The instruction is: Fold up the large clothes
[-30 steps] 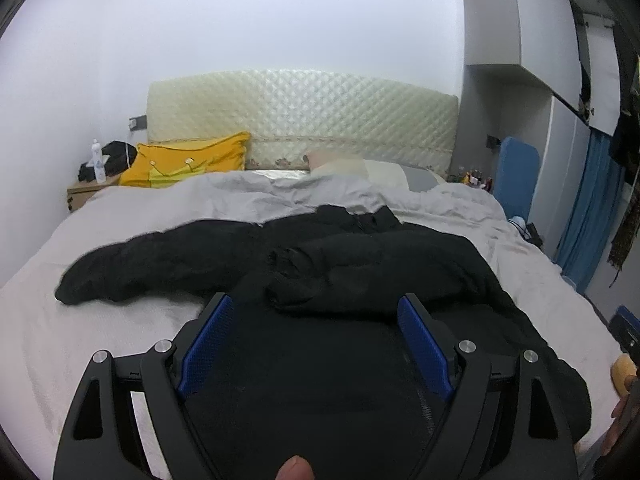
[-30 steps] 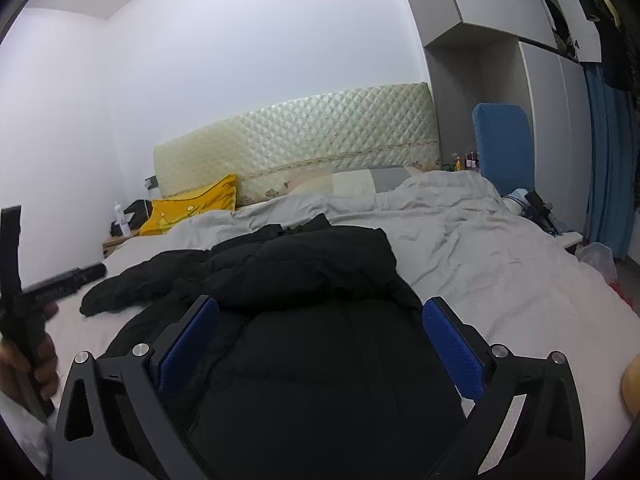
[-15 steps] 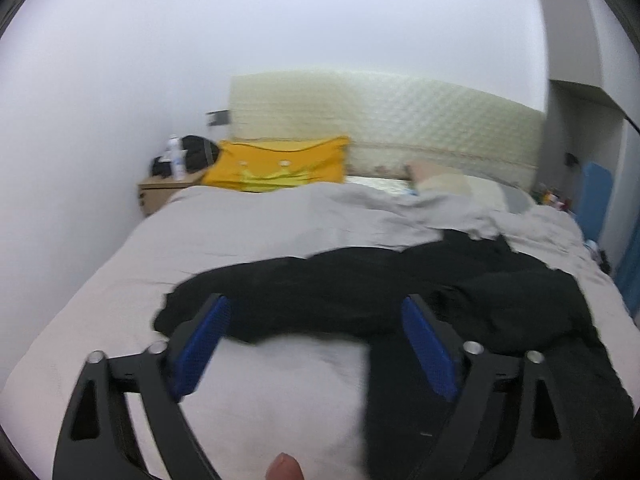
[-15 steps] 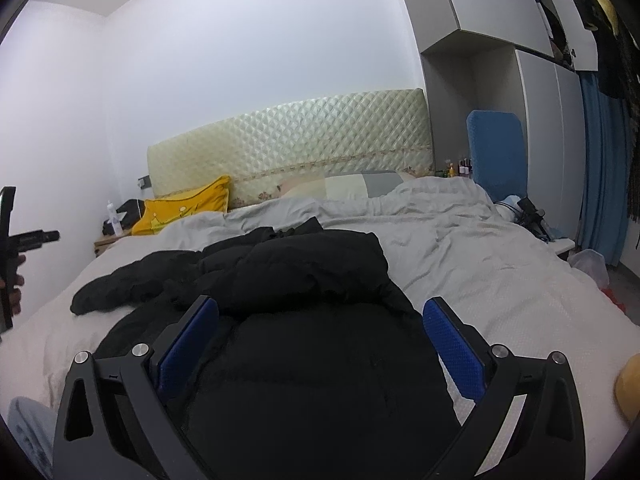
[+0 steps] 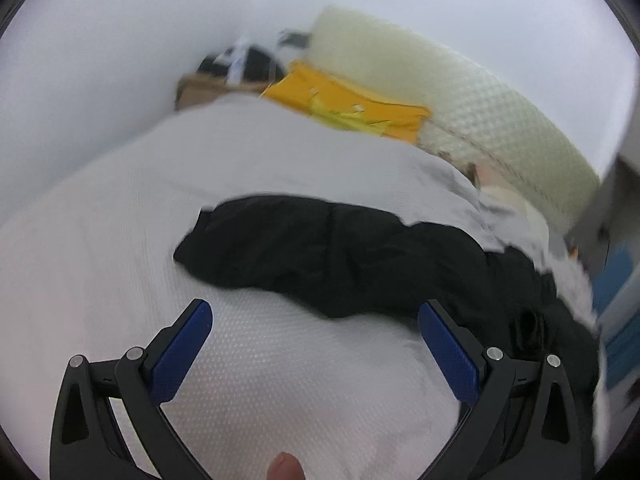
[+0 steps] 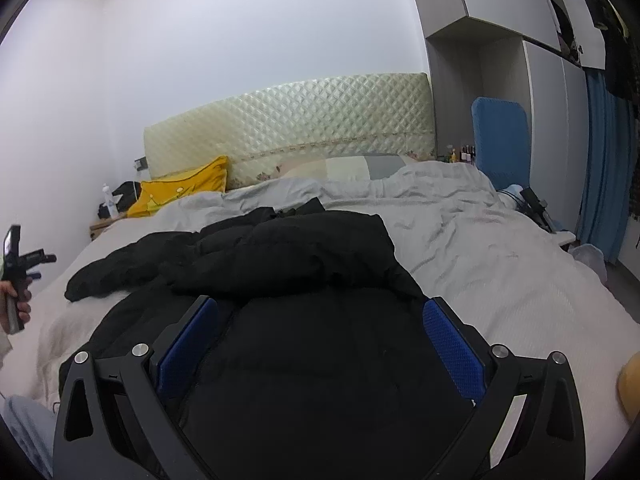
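Overhead now, the left gripper (image 5: 316, 320) hangs with jaws spread wide, holding nothing, above bare grey bedsheet (image 5: 100, 248) just short of the black jacket's sleeve (image 5: 320, 252) — that sleeve lies stretched sideways across the bed. Right gripper (image 6: 320, 320) likewise gapes empty over the black jacket (image 6: 320, 360) body. Yellow pillow (image 6: 180, 194) sits by the quilted headboard (image 6: 300, 128).
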Demonstrator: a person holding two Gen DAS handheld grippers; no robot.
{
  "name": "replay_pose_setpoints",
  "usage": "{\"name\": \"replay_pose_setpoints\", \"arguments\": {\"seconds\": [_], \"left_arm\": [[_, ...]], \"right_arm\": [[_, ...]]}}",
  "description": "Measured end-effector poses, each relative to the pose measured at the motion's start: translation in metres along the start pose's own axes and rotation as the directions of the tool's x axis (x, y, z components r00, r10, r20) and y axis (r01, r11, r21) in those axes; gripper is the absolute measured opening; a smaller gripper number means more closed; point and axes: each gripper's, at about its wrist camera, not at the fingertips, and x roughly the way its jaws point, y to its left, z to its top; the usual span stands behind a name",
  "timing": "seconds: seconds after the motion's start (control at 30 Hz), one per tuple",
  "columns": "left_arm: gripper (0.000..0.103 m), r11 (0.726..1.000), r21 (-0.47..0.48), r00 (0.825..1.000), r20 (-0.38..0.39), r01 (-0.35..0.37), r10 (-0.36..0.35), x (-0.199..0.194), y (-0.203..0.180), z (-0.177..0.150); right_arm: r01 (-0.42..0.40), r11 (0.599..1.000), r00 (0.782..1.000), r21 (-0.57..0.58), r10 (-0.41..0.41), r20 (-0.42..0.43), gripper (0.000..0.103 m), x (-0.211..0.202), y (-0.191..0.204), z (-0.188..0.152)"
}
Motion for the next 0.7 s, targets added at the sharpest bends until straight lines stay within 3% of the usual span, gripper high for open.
{"name": "replay_pose_setpoints", "arguments": {"seconds": [0.17, 0.3, 0.37, 0.57, 0.7], "left_arm": [[0.103, 0.968, -0.246, 0.996, -0.061, 0.053, -0.070, 0.057, 0.074, 0.000], [0.102, 0.900, -0.423, 0.984, -0.087, 0.108, -0.158, 0.105, 0.122, -0.006], [0.102, 0.875, -0.464, 0.979, -0.072, 0.135, -0.190, 0.127, 0.134, -0.005], [0.098, 0.836, -0.508, 0.975, 0.030, 0.206, -0.221, 0.162, 0.142, 0.011], [0.075, 0.802, -0.555, 0.971, 0.055, 0.222, -0.231, 0.194, 0.142, 0.021]], "right_arm": [[0.033, 0.999, 0.999, 0.005, -0.033, -0.019, 0.103, 0.011, 0.010, 0.000], [0.047, 0.999, 0.998, 0.014, -0.047, -0.040, 0.103, 0.023, 0.019, 0.000], [0.055, 0.998, 0.997, 0.017, -0.054, -0.057, 0.103, 0.031, 0.024, 0.000], [0.080, 0.997, 0.993, -0.013, -0.081, -0.086, 0.103, 0.050, 0.037, -0.003], [0.091, 0.996, 0.991, -0.010, -0.092, -0.098, 0.103, 0.060, 0.041, -0.002]]}}
